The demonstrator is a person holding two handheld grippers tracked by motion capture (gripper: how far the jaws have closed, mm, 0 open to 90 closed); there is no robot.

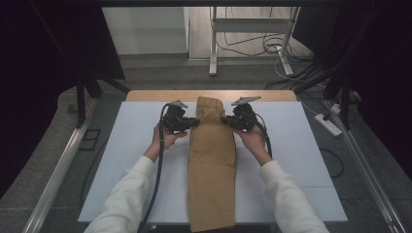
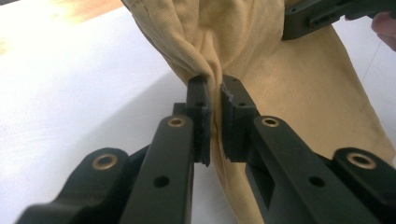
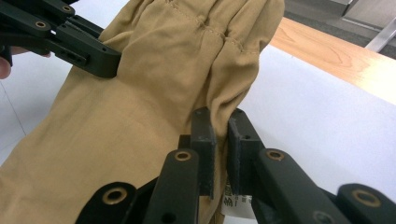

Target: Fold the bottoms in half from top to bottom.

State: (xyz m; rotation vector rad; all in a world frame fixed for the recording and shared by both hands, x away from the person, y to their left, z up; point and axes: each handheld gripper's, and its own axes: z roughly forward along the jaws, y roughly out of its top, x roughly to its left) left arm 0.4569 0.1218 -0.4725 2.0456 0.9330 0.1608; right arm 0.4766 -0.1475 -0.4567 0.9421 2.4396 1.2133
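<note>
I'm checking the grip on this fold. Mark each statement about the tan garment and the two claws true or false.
1. The left claw is shut on an edge of the tan garment. True.
2. The right claw hangs open, clear of the cloth. False: it is shut on the garment's opposite edge.
3. The garment lies as a long folded strip down the middle of the white mat. True.
4. Both claws grip the end nearest the person. False: they hold it near its far end.
5. A white label shows below the right claw's jaws. True.
</note>
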